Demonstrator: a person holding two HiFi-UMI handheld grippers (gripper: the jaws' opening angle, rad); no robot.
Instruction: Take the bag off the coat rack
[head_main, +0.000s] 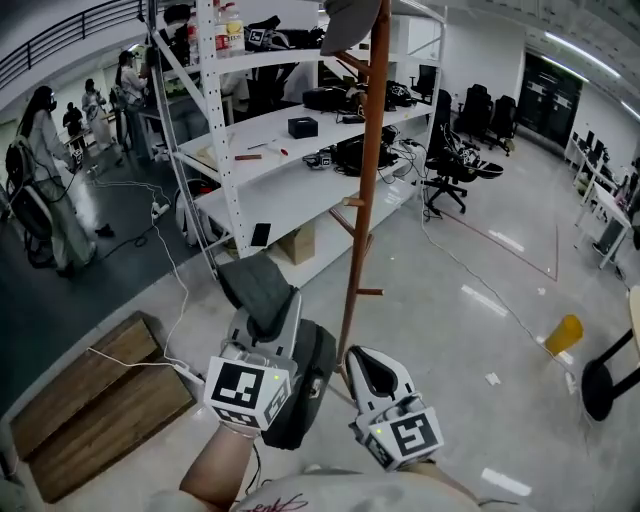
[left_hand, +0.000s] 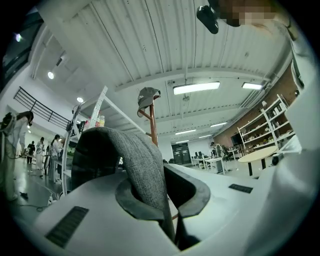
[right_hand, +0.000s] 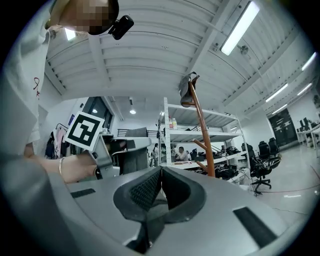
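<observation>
Clamping the grey woven fabric strap (left_hand: 140, 160) between its closed jaws, the left gripper (head_main: 272, 318) is holding up the dark soft bag (head_main: 305, 385). The bag is hanging under this gripper, just left of the lower part of the tall brown wooden coat rack (head_main: 366, 180). The strap is arching up over the left jaw in a loop. The right gripper (right_hand: 160, 175) is hovering near the pole's lower end, on its right, its jaws pressed together with nothing between them. A grey cap (left_hand: 148, 95) is sitting on top of the rack. White metal shelving (head_main: 270, 130) loaded with equipment is standing behind the rack, and people (head_main: 50, 170) are standing at the far left.
</observation>
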